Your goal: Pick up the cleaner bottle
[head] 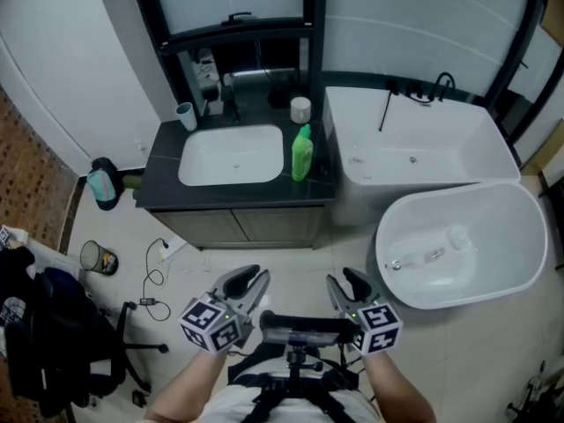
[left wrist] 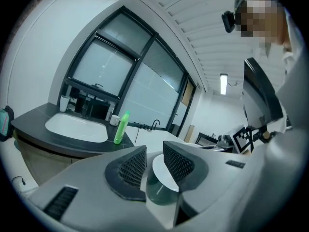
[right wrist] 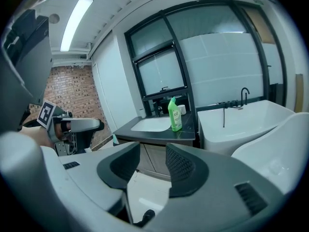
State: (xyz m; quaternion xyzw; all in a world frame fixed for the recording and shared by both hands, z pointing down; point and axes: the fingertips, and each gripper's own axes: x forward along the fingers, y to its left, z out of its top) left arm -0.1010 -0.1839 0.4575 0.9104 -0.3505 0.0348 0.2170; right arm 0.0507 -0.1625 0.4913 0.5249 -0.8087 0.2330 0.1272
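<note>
The green cleaner bottle (head: 302, 152) stands upright on the dark counter (head: 167, 170), just right of the white sink basin (head: 232, 155). It also shows far ahead in the left gripper view as a green bottle (left wrist: 120, 128), and in the right gripper view as the same bottle (right wrist: 175, 115). My left gripper (head: 249, 283) and right gripper (head: 346, 287) hover side by side over the floor, well short of the cabinet. The left gripper (left wrist: 154, 151) has its jaws drawn together with nothing between them. The right gripper (right wrist: 153, 149) looks the same, holding nothing.
A rectangular white tub (head: 414, 139) adjoins the counter on the right, with an oval tub (head: 458, 245) in front of it. A cup (head: 186, 115) and a white jar (head: 300, 108) sit on the counter. A floor cable (head: 154, 276), a can (head: 95, 256) and dark bags (head: 44, 324) lie at left.
</note>
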